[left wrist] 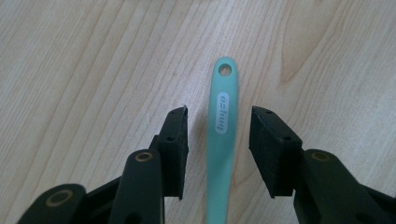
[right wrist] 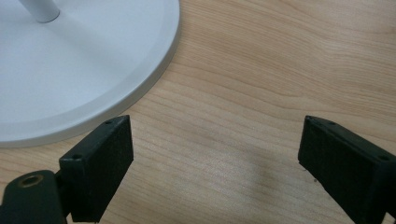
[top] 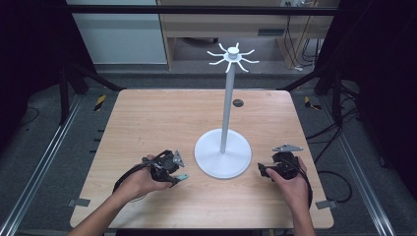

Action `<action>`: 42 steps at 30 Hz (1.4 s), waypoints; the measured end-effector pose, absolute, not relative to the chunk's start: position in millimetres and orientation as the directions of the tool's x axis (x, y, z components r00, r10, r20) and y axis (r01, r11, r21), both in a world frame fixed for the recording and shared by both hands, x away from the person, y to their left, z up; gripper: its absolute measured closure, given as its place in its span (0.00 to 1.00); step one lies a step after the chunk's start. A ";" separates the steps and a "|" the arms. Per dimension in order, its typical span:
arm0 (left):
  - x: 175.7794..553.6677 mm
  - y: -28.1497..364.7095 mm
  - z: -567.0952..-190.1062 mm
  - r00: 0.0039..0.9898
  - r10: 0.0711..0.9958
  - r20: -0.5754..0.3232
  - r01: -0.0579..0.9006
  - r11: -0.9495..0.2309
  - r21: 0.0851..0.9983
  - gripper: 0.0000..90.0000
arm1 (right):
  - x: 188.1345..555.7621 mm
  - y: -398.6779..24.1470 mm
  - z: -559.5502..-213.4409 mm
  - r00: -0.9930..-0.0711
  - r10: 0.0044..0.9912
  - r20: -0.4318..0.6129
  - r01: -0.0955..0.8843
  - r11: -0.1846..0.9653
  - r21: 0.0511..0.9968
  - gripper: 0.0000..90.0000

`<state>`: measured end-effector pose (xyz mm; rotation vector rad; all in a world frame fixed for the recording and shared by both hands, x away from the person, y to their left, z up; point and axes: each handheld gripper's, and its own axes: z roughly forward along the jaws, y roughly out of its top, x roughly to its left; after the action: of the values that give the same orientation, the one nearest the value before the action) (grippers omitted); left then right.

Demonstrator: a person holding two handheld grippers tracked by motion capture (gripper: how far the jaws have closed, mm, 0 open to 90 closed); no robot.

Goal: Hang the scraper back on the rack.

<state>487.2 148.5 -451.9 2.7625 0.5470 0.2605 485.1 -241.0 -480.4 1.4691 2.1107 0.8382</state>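
Fingers of my left gripper stand partly apart, w/ a mint-green handle running up between them. Small gaps show on both sides of it, so the pads aren't pressing; nothing is gripped. Handle lies flat on the wooden table, its end w/ a hanging hole past my fingertips, a pale oval label just below the hole. Its lower part runs out of frame between the jaws, so I can't tell what utensil it is.

From the high view, my left gripper sits low at the table's near left, hand wrapped round it, and a bit of the green handle peeks out by the jaw tips. That view also gives what the close one can't: a white stand w/ a round base, tall pole and a ring of hooks on top, just right of my left fingers.

My right gripper has its jaws wide apart, bare wood between them, holding nothing. Its view shows the stand's base edge just beyond my left-hand finger there, not touching. In the high view the right gripper rests near the base's right side.
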 end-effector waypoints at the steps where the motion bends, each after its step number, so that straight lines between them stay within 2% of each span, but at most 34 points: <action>1: 488.0 147.4 -453.2 0.910 0.398 0.114 0.343 -0.879 0.330 0.64 | 485.1 -241.0 -480.4 -0.344 0.939 -0.009 0.677 0.255 0.691 0.12; 22: 496.6 136.3 -462.0 0.919 0.384 0.093 0.349 -0.900 0.261 0.69 | 485.0 -241.2 -480.4 -0.342 0.940 -0.007 0.677 0.252 0.692 0.12; 42: 500.2 132.1 -464.8 0.918 0.389 0.074 0.360 -0.897 0.257 0.76 | 485.0 -241.7 -480.5 -0.343 0.939 -0.009 0.676 0.254 0.692 0.12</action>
<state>500.2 132.1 -464.8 2.8402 0.5632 0.1801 485.0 -241.7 -480.5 1.4686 2.1089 0.8400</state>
